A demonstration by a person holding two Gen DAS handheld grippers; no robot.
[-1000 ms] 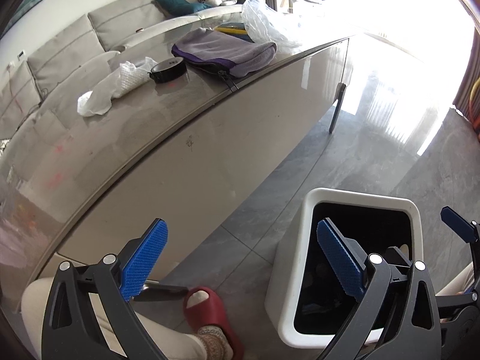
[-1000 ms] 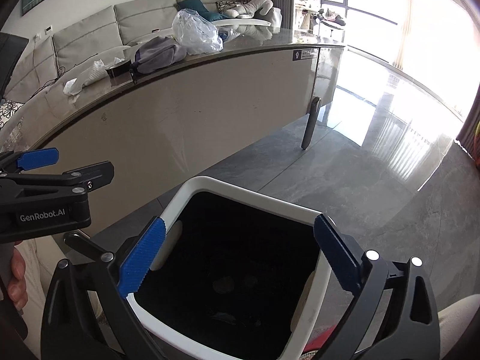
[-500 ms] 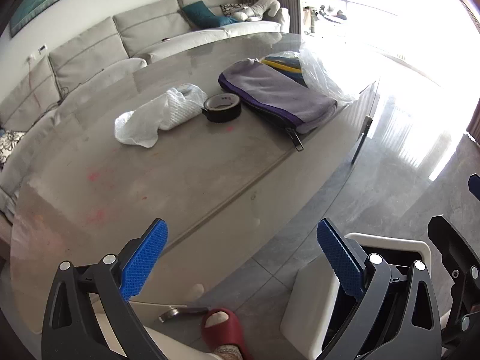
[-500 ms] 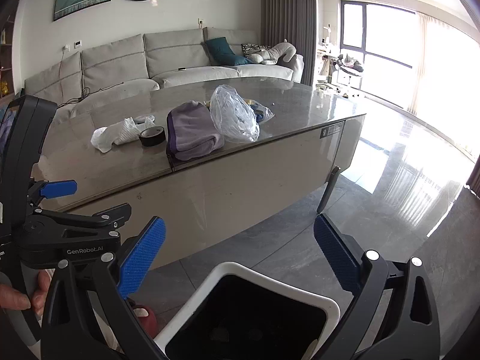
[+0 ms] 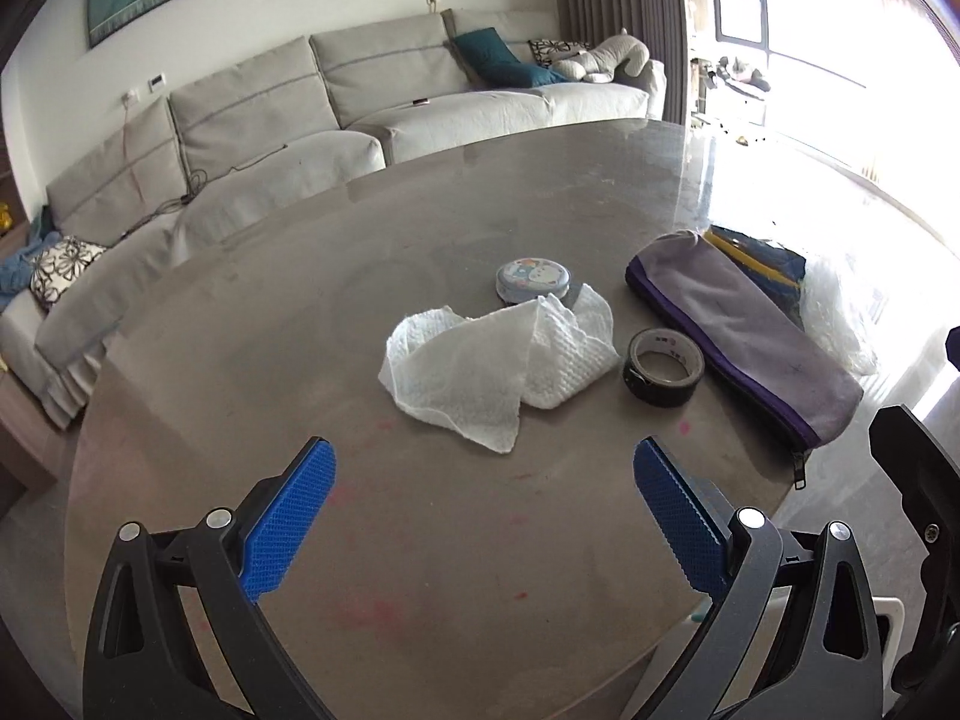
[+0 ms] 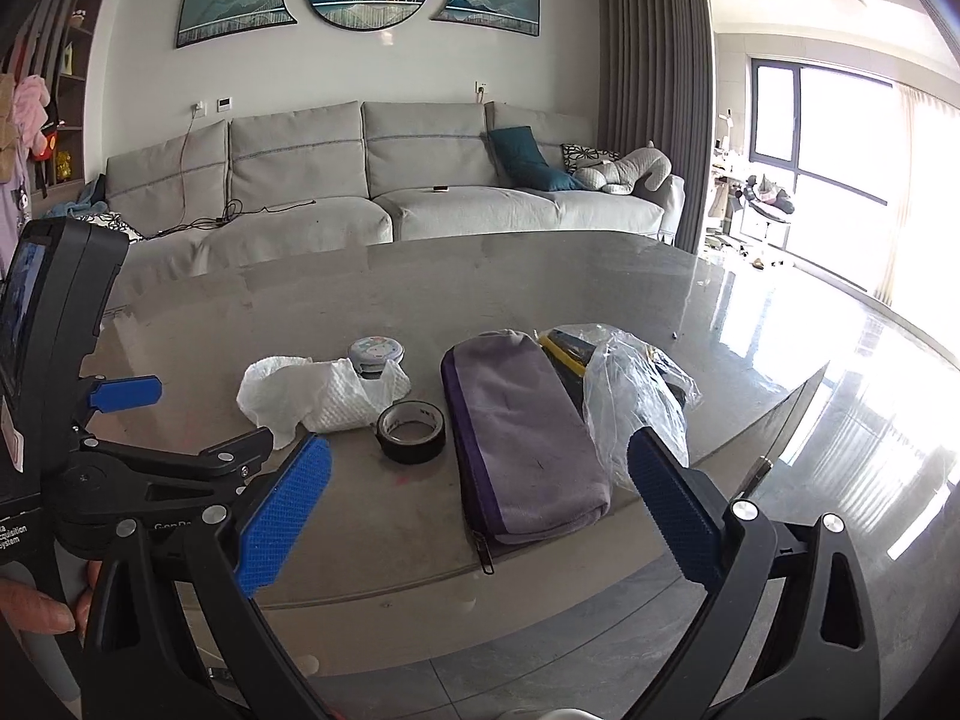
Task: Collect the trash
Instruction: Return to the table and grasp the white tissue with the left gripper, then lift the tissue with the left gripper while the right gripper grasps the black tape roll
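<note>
Left wrist view has your left hand-held gripper [image 5: 483, 507] spread wide with nothing between its blue pads [image 5: 288, 519], hovering over the near part of the desk [image 5: 420, 228]. Straight ahead of it lies the crumpled white paper towel [image 5: 498, 363], a loose, quilted sheet folded over itself with one pointed corner toward you. Its far edge overlaps a small round tin [image 5: 534, 280] with a cartoon lid. Just to the right of the towel sits a roll of black tape [image 5: 663, 367], and beyond that a long grey pouch [image 5: 744, 336] with a purple zip edge, then a clear plastic bag [image 5: 840, 312] at the desk's right edge. Faint pink smudges mark the desk surface near your pads.

From the right wrist view, your right hand-held gripper [image 6: 477, 501] is equally wide and empty, held off the near edge of the desk [image 6: 420, 276]. The paper towel [image 6: 318, 396] lies ahead and to the left, the tape [image 6: 411, 423] near the middle, the pouch [image 6: 528, 438] and plastic bag [image 6: 636, 402] right in front of you. Your left hand-held gripper [image 6: 129, 414] shows at the left edge, with your fingers [image 6: 36, 609] on its handle. A grey sofa [image 6: 384, 180] stands behind the desk.
</note>
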